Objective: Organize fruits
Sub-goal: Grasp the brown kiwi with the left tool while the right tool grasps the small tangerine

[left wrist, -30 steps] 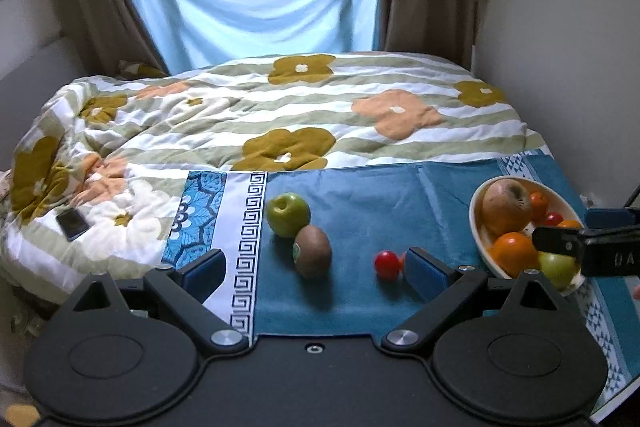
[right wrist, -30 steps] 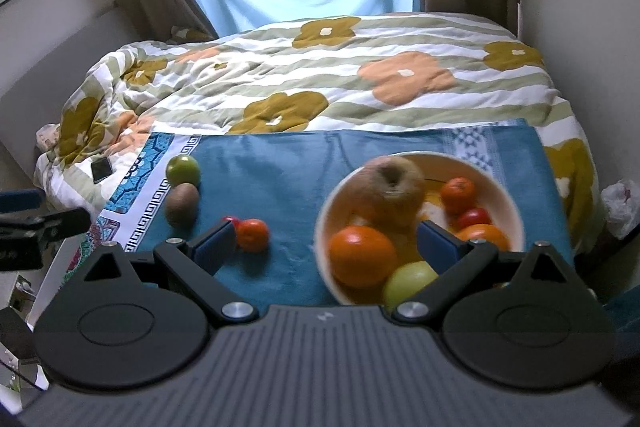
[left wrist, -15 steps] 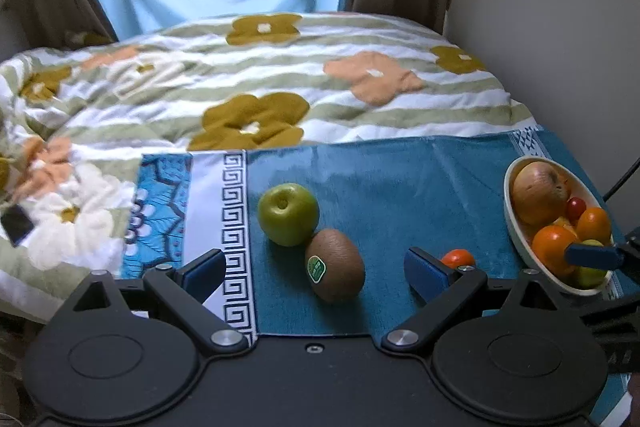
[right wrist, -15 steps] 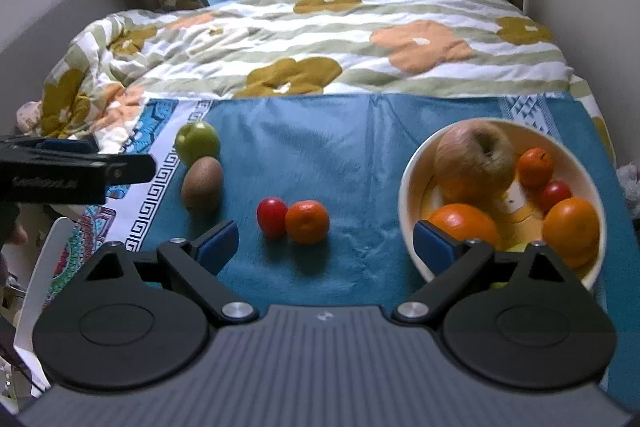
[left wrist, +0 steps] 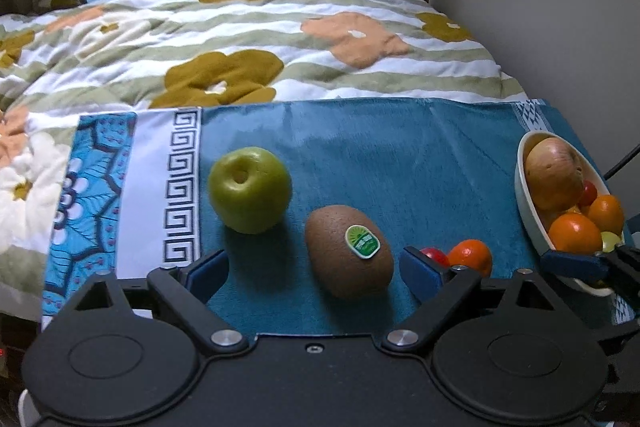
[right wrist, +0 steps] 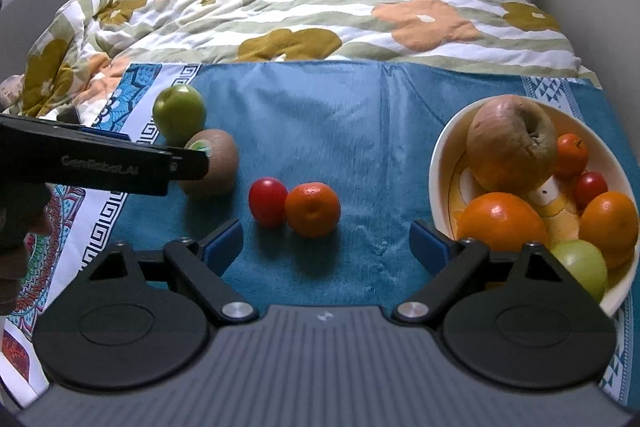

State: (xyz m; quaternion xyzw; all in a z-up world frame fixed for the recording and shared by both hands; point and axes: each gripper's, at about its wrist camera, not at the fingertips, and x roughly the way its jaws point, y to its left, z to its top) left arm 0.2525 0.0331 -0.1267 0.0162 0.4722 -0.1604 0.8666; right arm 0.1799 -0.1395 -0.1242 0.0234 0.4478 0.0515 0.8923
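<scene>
Left wrist view now shows the teal cloth [left wrist: 400, 155] and bowl [left wrist: 528, 211] looming closer than a second ago: both hands have dropped toward the loose fruit. Left gripper [left wrist: 316, 267], jaws closing but not touching, straddles the kiwi [left wrist: 340, 259]. Right gripper [right wrist: 326, 241] tilts down, open, behind the mandarin [right wrist: 313, 209].

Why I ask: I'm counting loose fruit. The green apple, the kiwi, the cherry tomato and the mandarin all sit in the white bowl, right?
No. The right wrist view shows the green apple, kiwi, cherry tomato and mandarin lying on the blue cloth, outside the white bowl.
</scene>
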